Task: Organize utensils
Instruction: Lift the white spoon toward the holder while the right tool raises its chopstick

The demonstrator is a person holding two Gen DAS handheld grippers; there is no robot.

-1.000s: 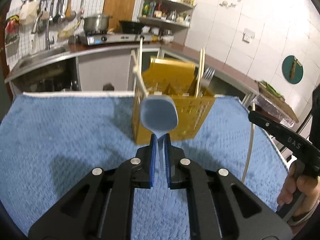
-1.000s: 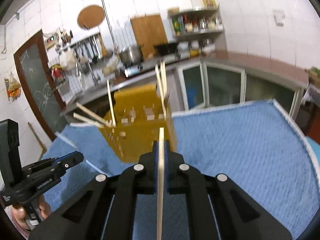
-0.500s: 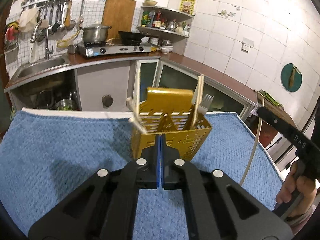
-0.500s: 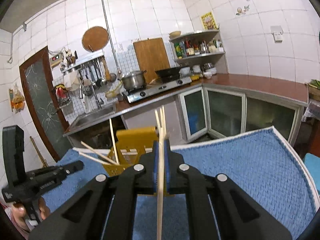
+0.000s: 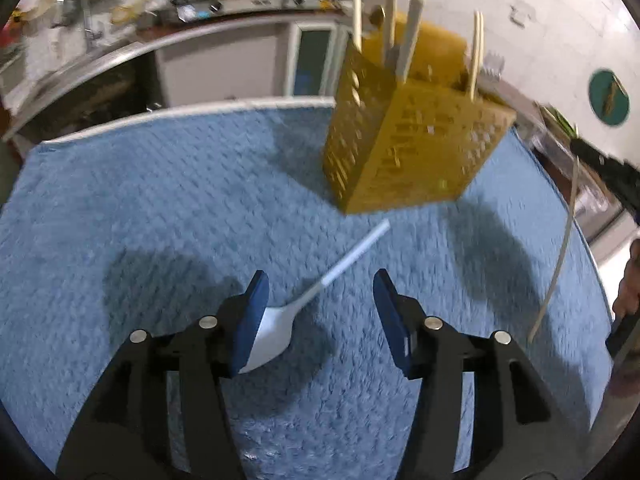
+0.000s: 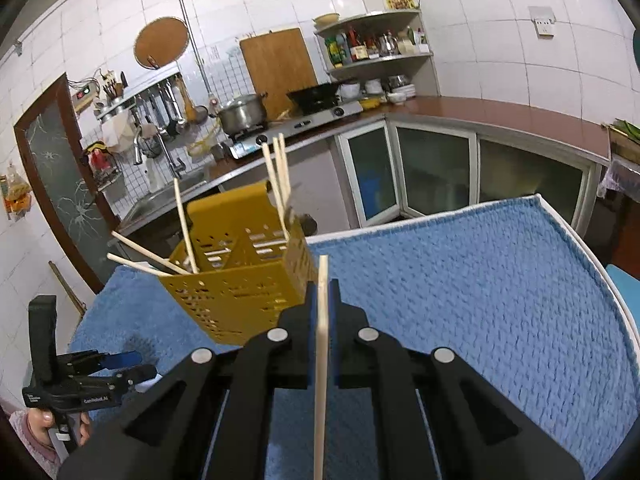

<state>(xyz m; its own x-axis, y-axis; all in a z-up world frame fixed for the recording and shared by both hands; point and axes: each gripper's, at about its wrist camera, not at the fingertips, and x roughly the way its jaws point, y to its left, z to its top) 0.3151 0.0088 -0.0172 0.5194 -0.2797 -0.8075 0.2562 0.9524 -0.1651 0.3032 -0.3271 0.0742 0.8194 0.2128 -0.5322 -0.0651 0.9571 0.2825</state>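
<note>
My left gripper (image 5: 320, 304) gapes over the white plastic spoon (image 5: 280, 328): bowl by its left finger, handle slanting forward-right toward the yellow slotted caddy (image 5: 404, 140). My right gripper (image 6: 323, 304) clamps a wooden chopstick (image 6: 322, 344).

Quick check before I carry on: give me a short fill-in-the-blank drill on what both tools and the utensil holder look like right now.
1. The left tool has its jaws ____, with the white spoon lying on the blue towel between them.
2. The right tool is shut on a single ____.
3. The perforated holder standing on the towel is ____ in colour.
4. The spoon's handle points toward the ____.

Missing words: open; chopstick; yellow; holder
</note>
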